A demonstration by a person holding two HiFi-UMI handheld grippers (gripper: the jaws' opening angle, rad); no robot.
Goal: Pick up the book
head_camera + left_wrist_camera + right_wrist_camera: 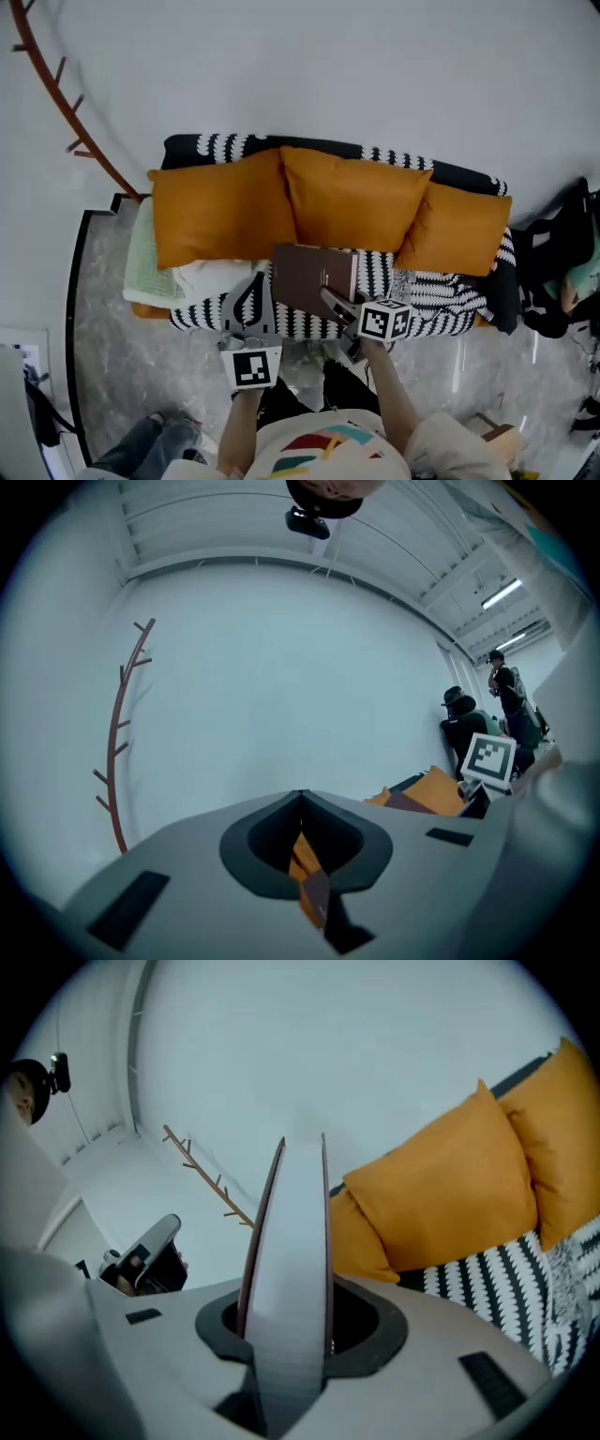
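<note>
A brown hardcover book (314, 275) hangs above the sofa's front edge, with my right gripper (332, 300) shut on its near edge. In the right gripper view the book's white page block (291, 1232) stands upright between the jaws of the right gripper (289, 1335), brown covers on both sides. My left gripper (254, 283) is just left of the book, apart from it, with its jaws closed to a point on nothing. In the left gripper view the left gripper's (300, 796) tips meet, and the book (412, 802) shows far off to the right.
The sofa carries three orange cushions (356, 202) and a black-and-white patterned throw (441, 300). A folded pale green and white blanket (150, 253) lies at its left end. A brown branch-like rack (66, 108) stands at the left, dark bags (553, 272) at the right.
</note>
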